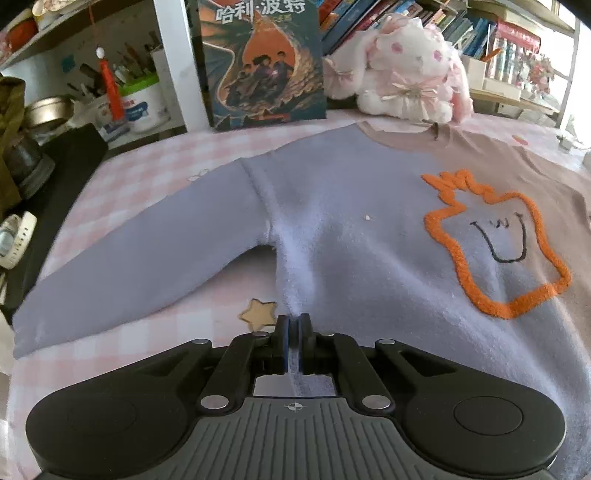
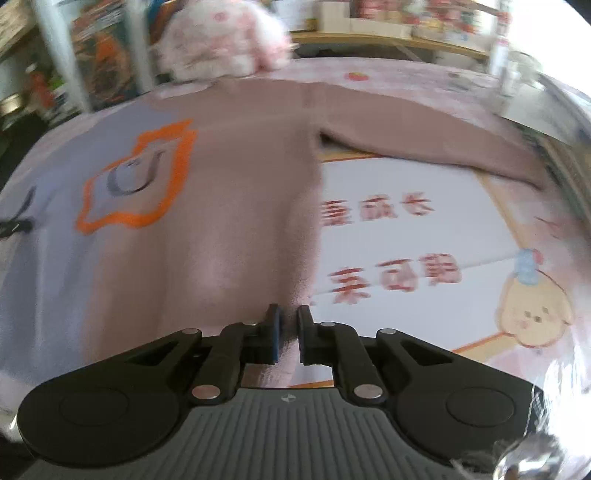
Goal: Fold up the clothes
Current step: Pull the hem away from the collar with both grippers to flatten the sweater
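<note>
Fleece sweater [image 1: 351, 229], one; two hand-held grippers pinching

the sweater [image 1: 332, 206] lies flat across the table [image 1: 122, 177], its left sleeve [image 1: 122, 273] stretching toward the near left, its right sleeve [image 2: 424, 140] toward the far right. behind it — at the far edge — a book [image 1: 264, 59] stands upright, with a plush toy [image 1: 406, 70] to its right. shelves [image 1: 480, 33] lie further back.
</note>
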Demonstrator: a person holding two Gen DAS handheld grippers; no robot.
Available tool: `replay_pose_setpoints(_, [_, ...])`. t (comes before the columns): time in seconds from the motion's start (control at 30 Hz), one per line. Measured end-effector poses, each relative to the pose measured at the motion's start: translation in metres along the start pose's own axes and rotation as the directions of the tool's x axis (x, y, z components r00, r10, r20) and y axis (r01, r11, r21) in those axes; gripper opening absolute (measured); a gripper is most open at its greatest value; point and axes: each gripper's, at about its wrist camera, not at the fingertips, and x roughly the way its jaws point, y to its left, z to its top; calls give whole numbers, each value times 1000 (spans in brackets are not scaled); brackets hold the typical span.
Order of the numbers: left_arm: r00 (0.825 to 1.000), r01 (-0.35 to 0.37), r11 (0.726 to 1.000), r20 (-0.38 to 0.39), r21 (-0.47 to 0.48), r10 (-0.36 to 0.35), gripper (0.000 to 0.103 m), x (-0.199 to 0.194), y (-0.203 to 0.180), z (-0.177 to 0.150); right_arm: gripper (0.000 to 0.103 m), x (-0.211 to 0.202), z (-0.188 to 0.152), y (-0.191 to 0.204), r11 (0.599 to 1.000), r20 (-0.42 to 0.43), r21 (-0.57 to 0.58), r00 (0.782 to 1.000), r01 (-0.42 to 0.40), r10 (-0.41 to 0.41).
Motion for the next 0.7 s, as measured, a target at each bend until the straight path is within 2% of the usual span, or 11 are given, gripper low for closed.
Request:
replay_pose_setpoints(0.13, [999, 48, 999, 7, 14, -48, 3, 1, -18, 2, 8, 0, 2, -17, 998, 18, 2, 998, 68, -68])
replay_pose_setpoints(0.27, [999, 47, 999, 19, 19, -48, 3, 8, -29, 9, 8, 6, 12, -35, 995, 24, 48, 996, 89, -91])
replay_pose_setpoints(0.33, [999, 34, 999, 24, 9, -34, 3, 11, -26, 12, 8, 8, 17, -38, 994, 18, 69, 996, 80, -82])
replay_pose_setpoints(0.57, [1000, -7, 999, 22, -54, 8, 3, 22, 0, 21, 8, 10, 18, -16, 999, 22, 25, 999, 23, -23])
replay_pose_setpoints(0.7, [1000, -14, 999, 25, -40, 15, 3, 24, 2, 23, 8, 10, 17, -5, 1000, 18, -1, 1000, 5, -5])
